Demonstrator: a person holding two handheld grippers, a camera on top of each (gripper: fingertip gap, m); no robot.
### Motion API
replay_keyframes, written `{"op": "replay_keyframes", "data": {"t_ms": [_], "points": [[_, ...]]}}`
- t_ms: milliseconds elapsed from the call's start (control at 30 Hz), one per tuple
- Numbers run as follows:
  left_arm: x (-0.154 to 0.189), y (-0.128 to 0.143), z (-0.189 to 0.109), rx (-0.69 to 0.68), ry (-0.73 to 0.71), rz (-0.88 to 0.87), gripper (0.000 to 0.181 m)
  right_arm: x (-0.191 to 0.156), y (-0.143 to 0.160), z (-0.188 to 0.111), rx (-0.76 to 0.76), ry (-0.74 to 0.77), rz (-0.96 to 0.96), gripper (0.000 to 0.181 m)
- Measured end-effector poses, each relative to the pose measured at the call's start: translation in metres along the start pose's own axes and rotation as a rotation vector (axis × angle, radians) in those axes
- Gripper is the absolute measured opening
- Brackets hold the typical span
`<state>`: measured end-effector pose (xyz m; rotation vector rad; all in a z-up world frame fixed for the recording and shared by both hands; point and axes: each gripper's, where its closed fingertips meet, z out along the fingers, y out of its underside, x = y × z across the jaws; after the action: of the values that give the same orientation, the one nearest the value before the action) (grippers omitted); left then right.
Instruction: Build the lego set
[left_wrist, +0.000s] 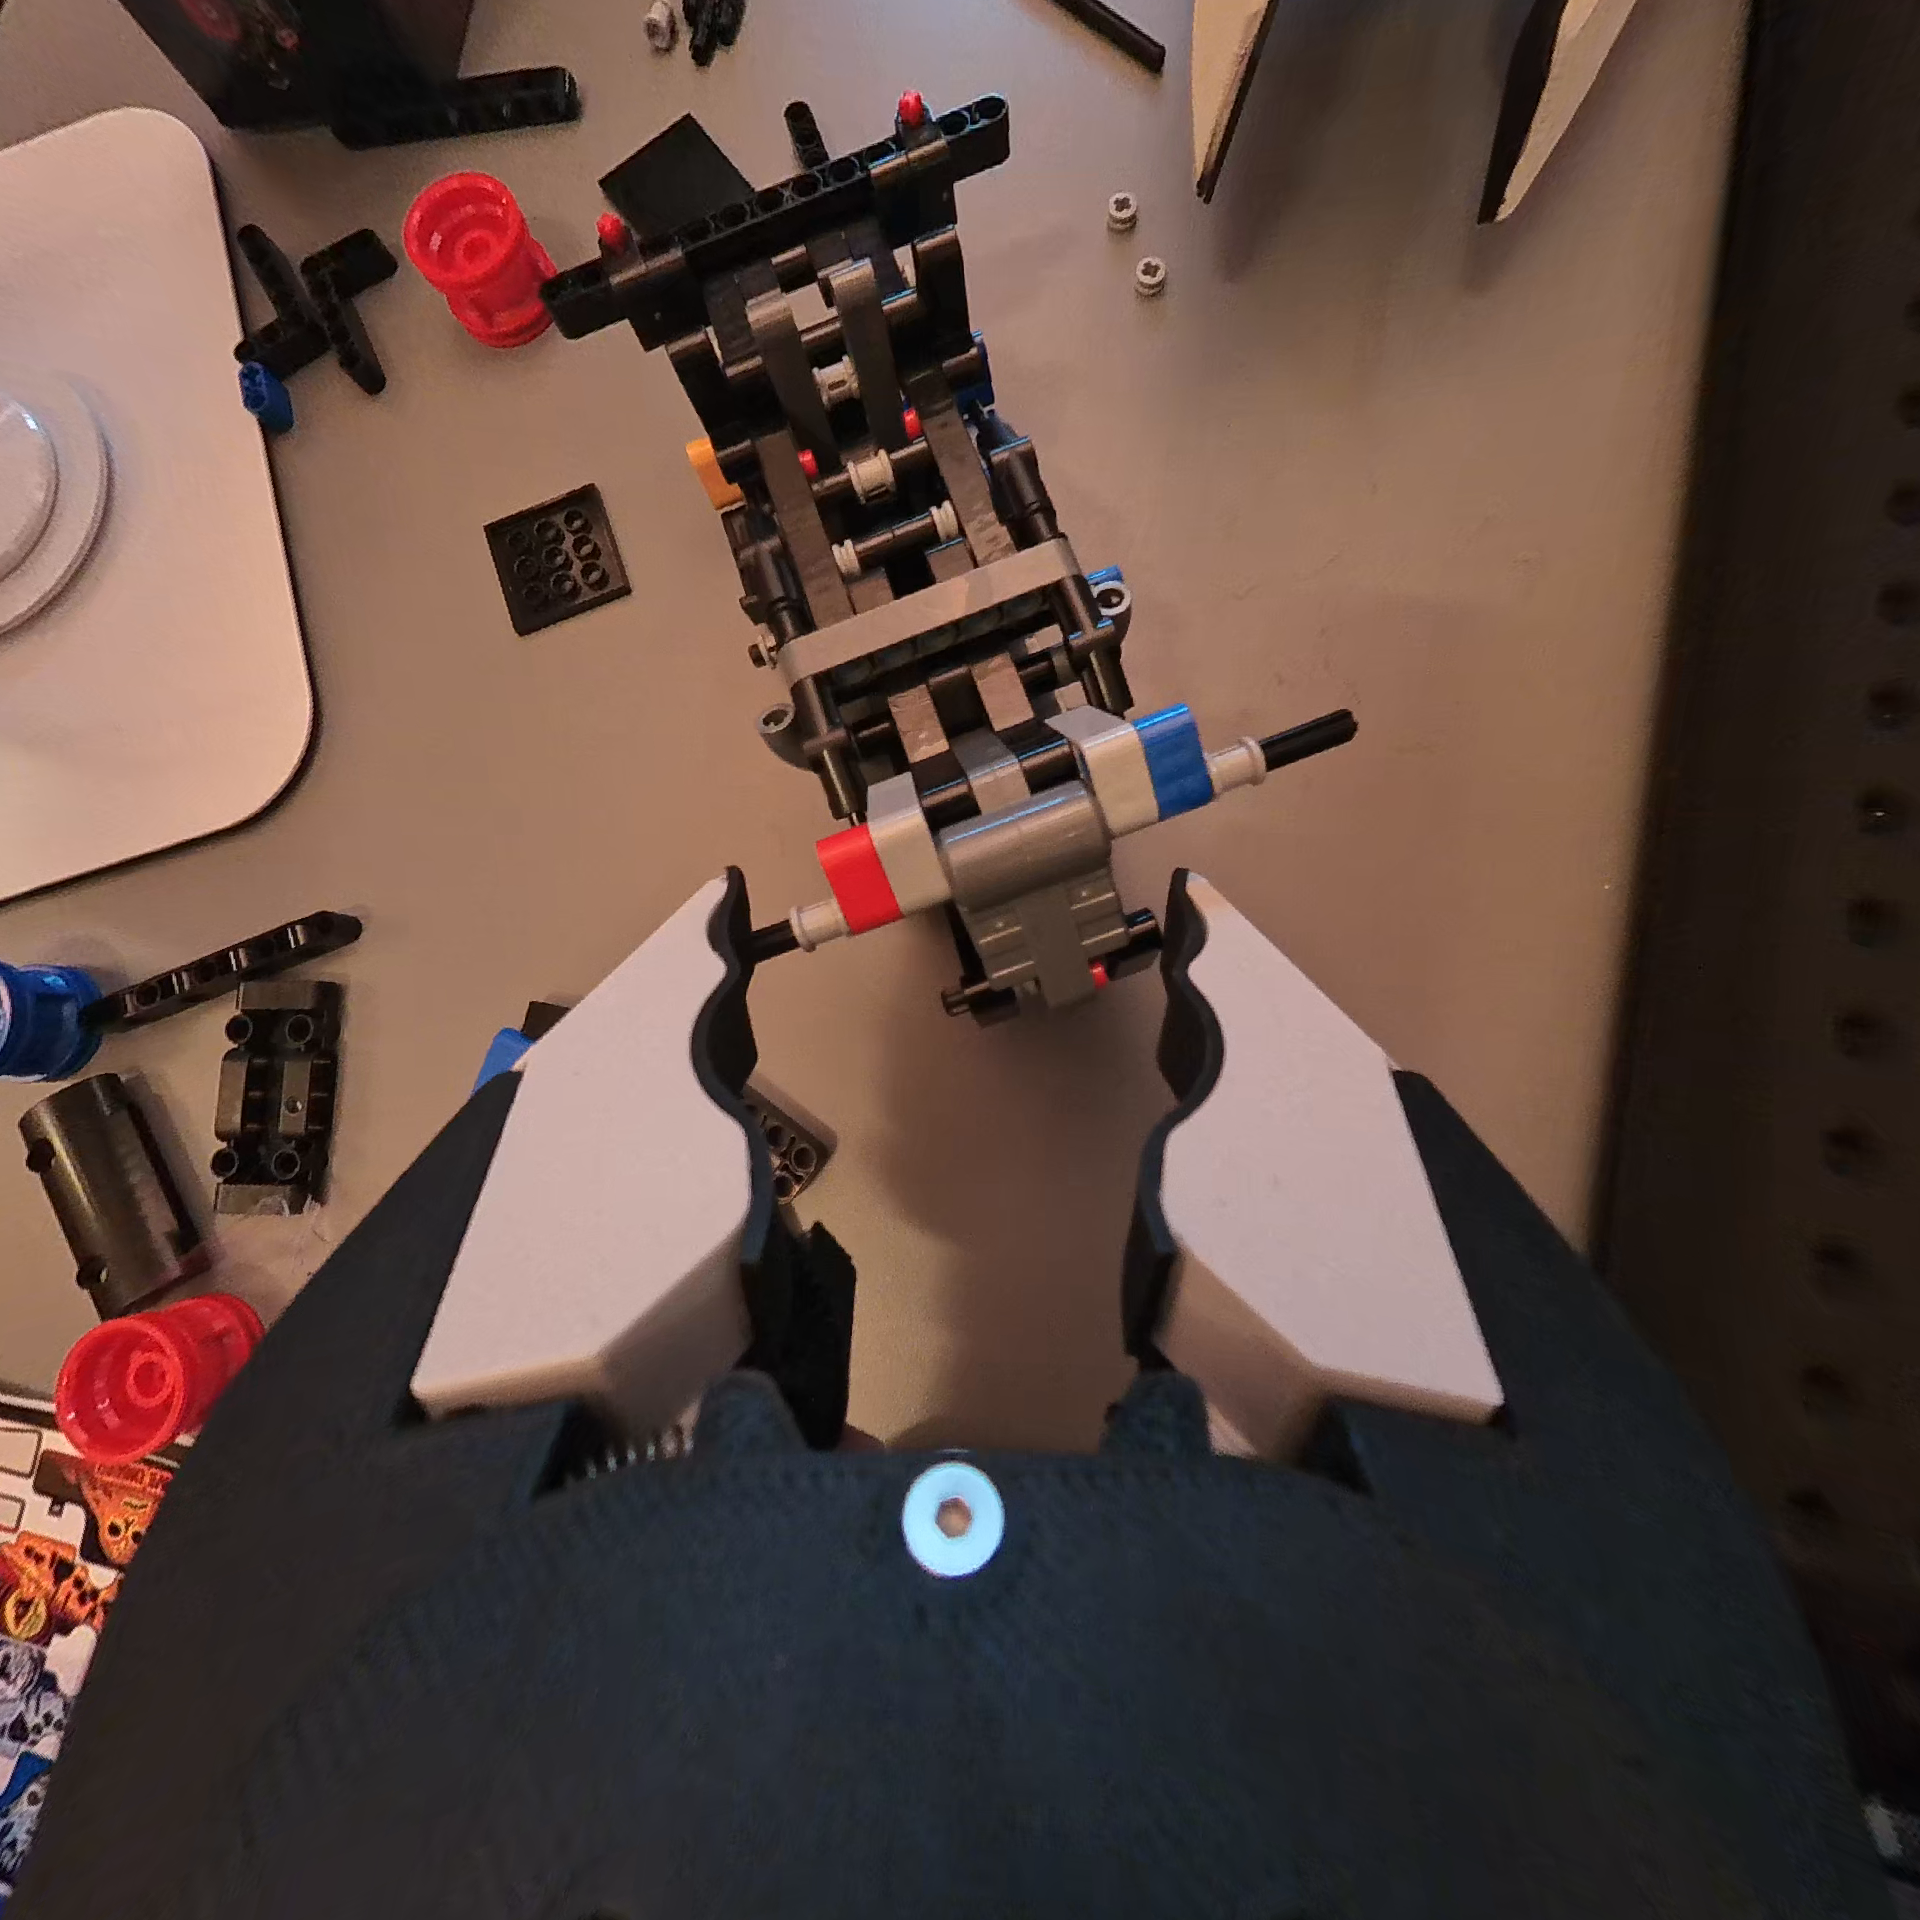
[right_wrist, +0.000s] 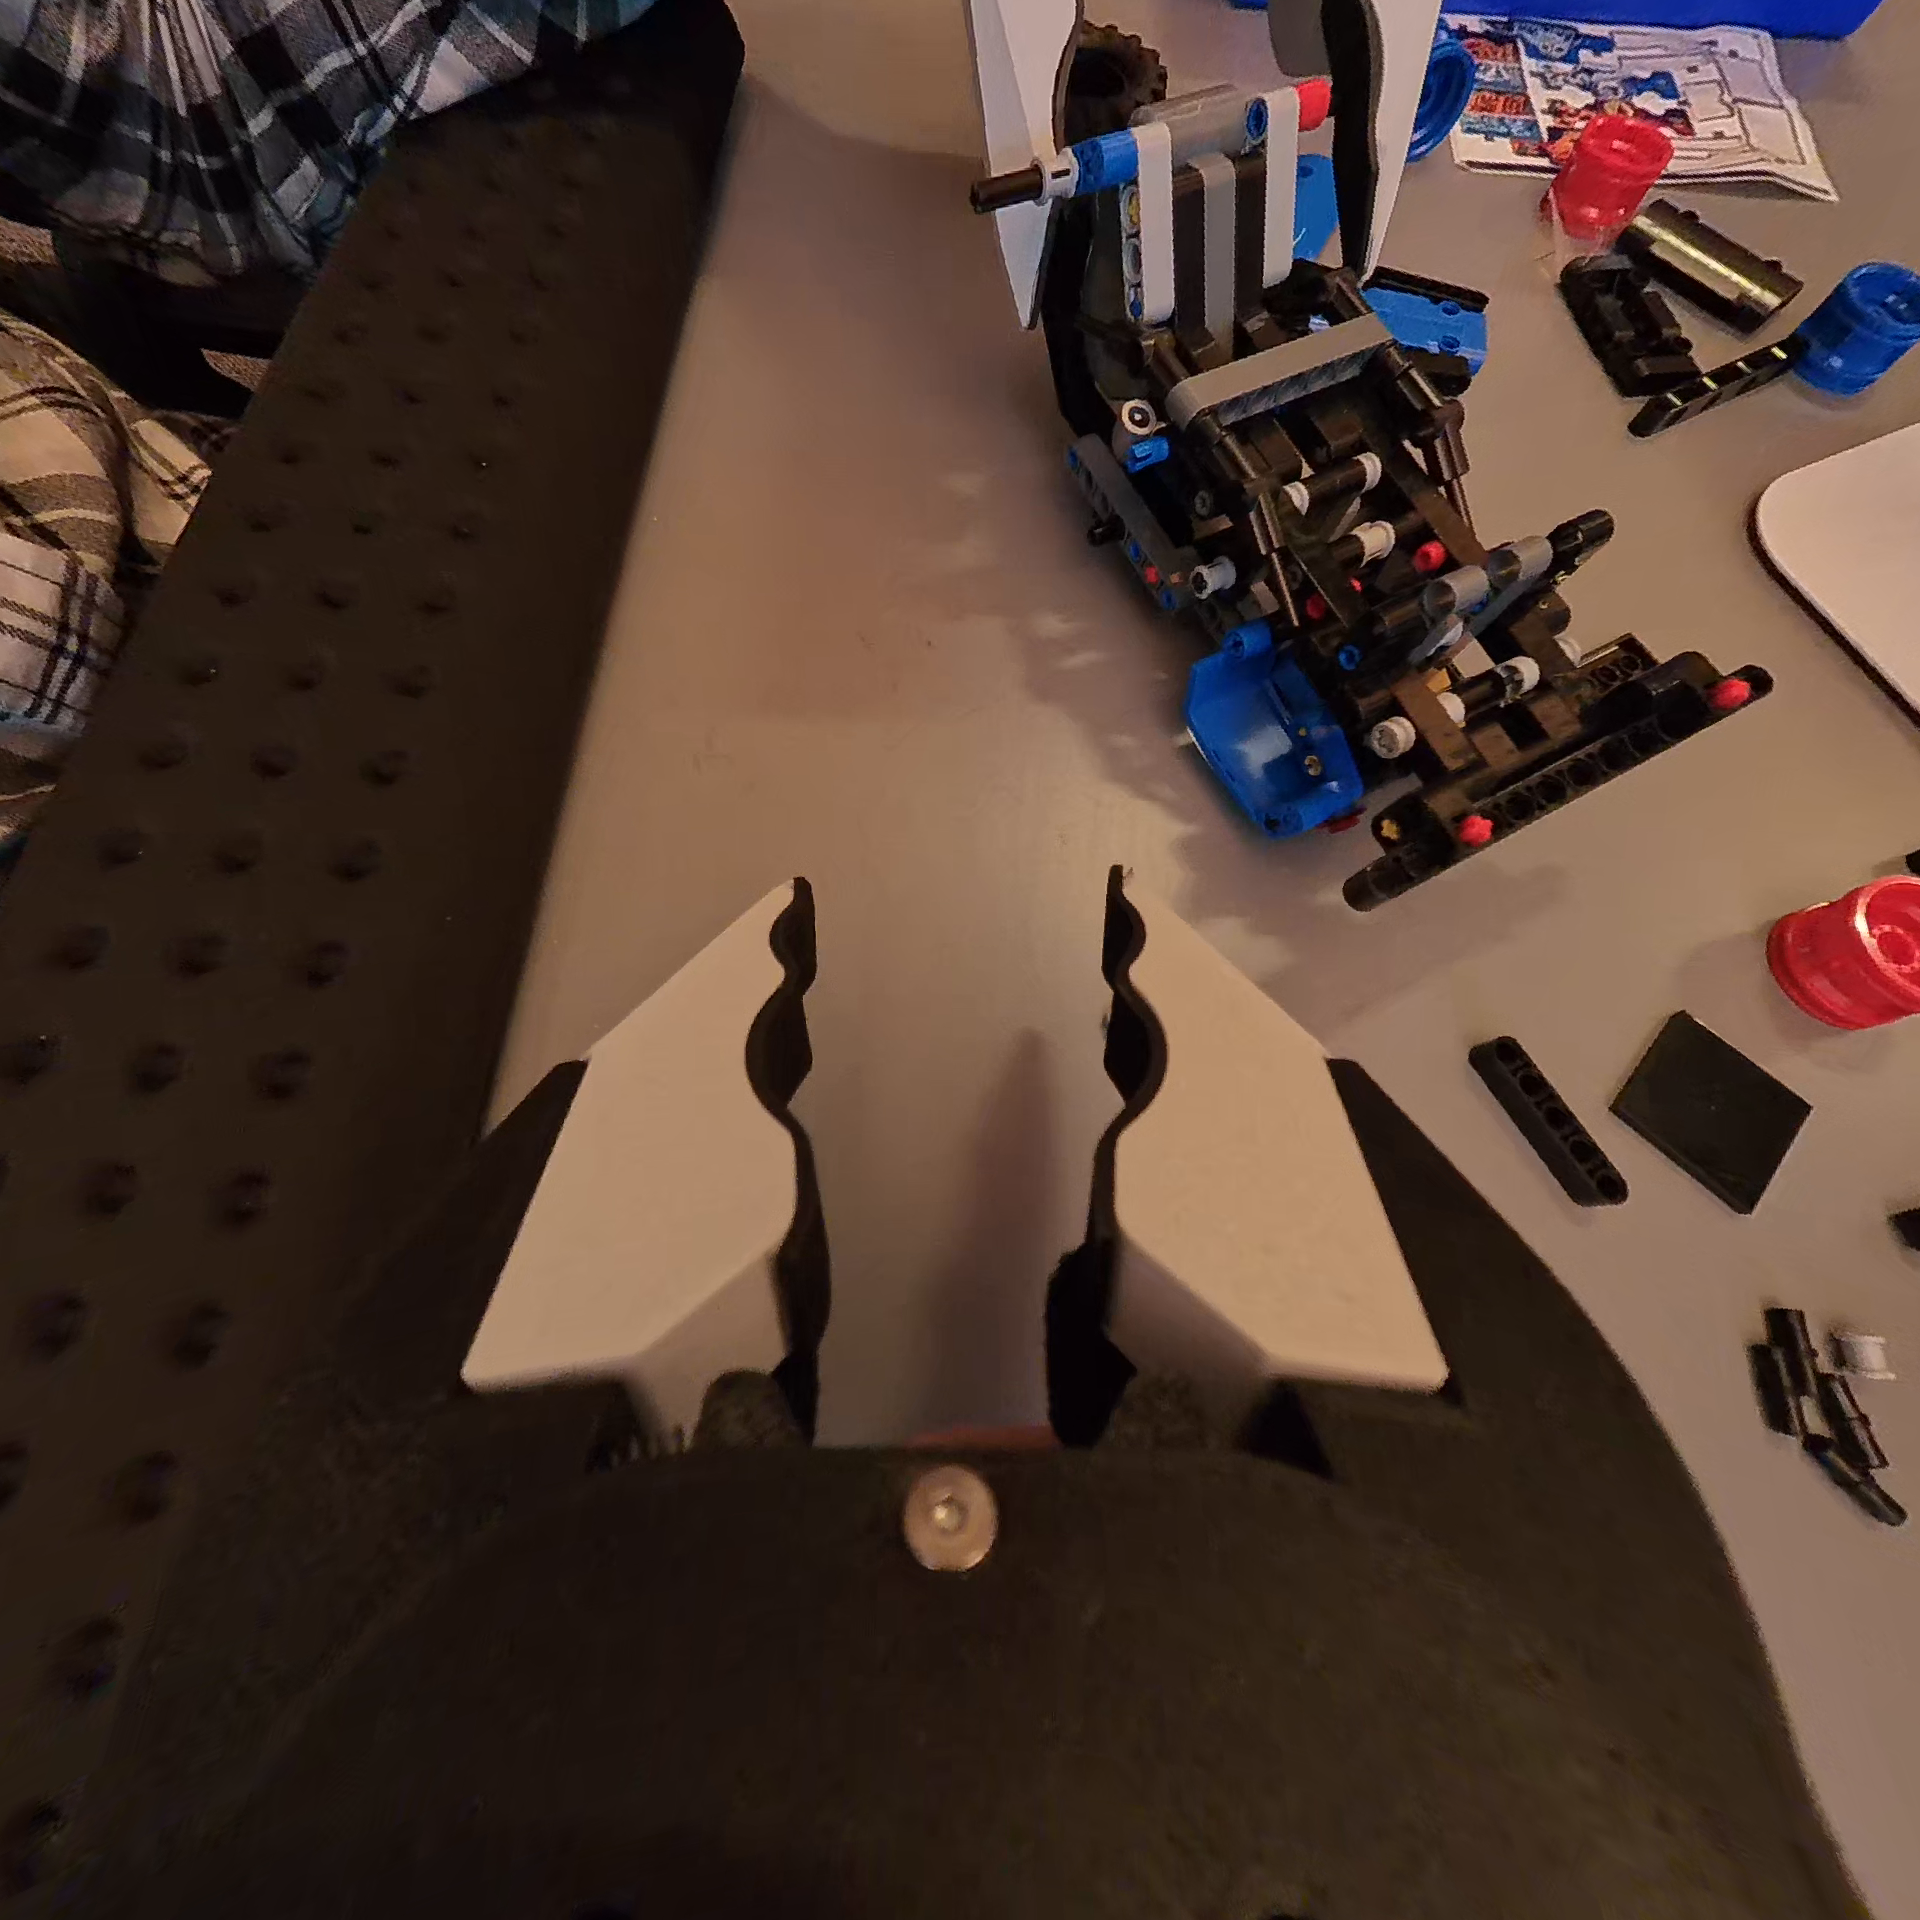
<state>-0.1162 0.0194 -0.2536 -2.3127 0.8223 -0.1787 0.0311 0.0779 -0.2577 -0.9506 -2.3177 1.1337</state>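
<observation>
The table (left_wrist: 1299, 436) was grey, its far edges cut off in both views. A black perforated panel (right_wrist: 312, 727) ran along its edge on the right gripper's side, with plaid fabric (right_wrist: 125, 125) beyond it, partly out of frame. A pale rounded board (left_wrist: 135, 520) lay on the table well apart from the chassis, cropped by the frame edge.

The chassis (left_wrist: 894, 499) lay on the table in the middle, half built, black and grey with blue and red bits; its underside was hidden. The left gripper (left_wrist: 956, 894) was spread wide around the chassis's near end, one fingertip (left_wrist: 732, 904) just beside the axle (left_wrist: 1304, 732) stub on that side; contact could not be told. In the right wrist view those same fingers straddled the chassis's far end and hid part of a tyre (right_wrist: 1117, 62) behind it.

The right gripper (right_wrist: 956, 883) was also spread, nothing between the fingers, hovering over bare table well apart from the chassis.

Loose parts lay around the chassis: red hubs (left_wrist: 473, 255), a blue hub (right_wrist: 1860, 322) cut off at the frame edge, a black cylinder (left_wrist: 114, 1184), a square plate (left_wrist: 556, 556), black beams (left_wrist: 229, 961), two tiny grey bushes (left_wrist: 1135, 241). The booklet (right_wrist: 1621, 94) sat beyond the chassis, cropped. The small black pins (right_wrist: 1813, 1403) were too blurred to sort.
</observation>
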Motion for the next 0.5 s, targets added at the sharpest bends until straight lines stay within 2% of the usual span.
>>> {"op": "replay_keyframes", "data": {"t_ms": [367, 433, 500], "points": [[0.020, 0.005, 0.001, -0.089, -0.003, -0.056, 0.080, 0.003, 0.001, -0.001, 0.000, 0.009, 0.007, 0.054], [0.030, 0.003, 0.001, -0.077, 0.012, -0.095, 0.082, 0.003, 0.001, -0.001, 0.002, 0.009, 0.005, 0.054], [0.043, -0.002, 0.000, -0.034, 0.056, -0.153, 0.076, 0.003, 0.001, -0.001, -0.001, 0.011, 0.002, 0.054]]}}
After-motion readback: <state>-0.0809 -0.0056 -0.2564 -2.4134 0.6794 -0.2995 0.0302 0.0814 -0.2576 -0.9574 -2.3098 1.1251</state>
